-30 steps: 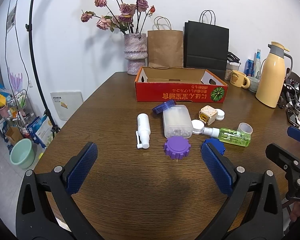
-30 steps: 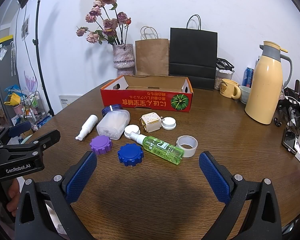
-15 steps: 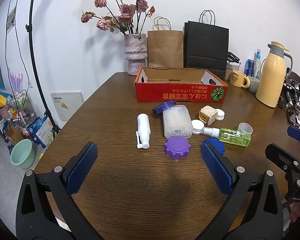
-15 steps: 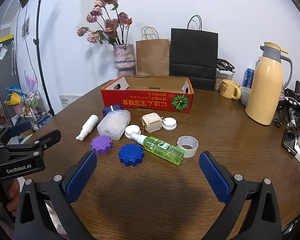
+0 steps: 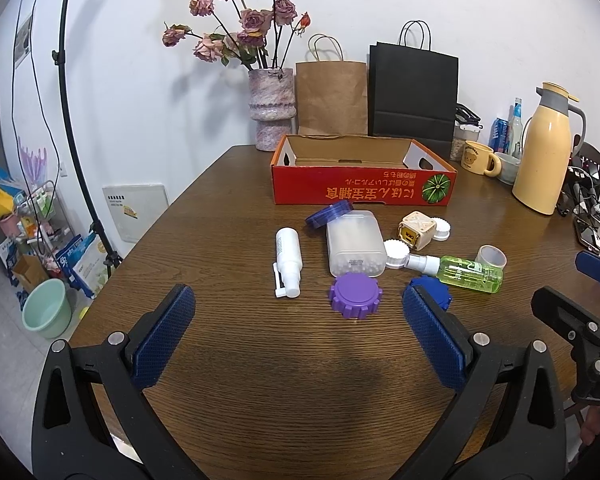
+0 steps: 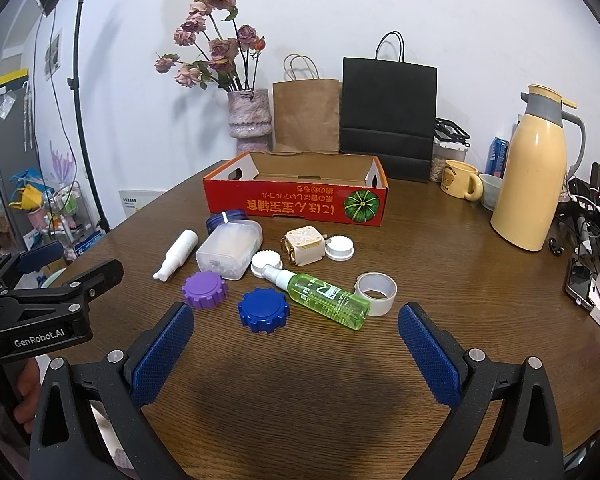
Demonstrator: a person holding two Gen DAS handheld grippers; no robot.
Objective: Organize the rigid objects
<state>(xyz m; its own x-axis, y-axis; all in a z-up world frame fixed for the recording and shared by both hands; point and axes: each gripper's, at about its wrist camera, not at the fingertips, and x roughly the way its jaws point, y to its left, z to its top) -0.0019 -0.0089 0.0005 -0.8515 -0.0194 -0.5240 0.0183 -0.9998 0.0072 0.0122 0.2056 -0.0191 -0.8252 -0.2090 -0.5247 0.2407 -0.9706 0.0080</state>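
1. I see bare desk (image 5: 260, 380) from my near edge up to the cluster of small items; nothing lies under either set of tongs.
2. The red box (image 5: 364, 190) stands open-topped behind the cluster, with clear wood to its left out to the desk's curved edge. On the right, a yellow flask (image 6: 534, 176) and a mug (image 6: 460, 180) crowd that side.
3. My left tongs (image 5: 298, 330) are spread wide and hold nothing. My right tongs (image 6: 296, 354) are likewise wide apart and empty.
4. Ahead of the left tongs lie the white spray bottle (image 5: 288, 262) and purple cap (image 5: 356, 295), both apart from the pads.
5. The right view shows the blue cap (image 6: 263, 310) whole, just ahead of the right tongs, with the green bottle (image 6: 324, 298) and tape roll (image 6: 376, 293) beside it. In the left view, the right pad hides most of the blue cap.
6. The clear tub (image 6: 230, 252) lies on its side in front of the box, a beige cube (image 6: 304, 246) to its right.
7. The right view shows a hand (image 6: 24, 392) on the left tool.
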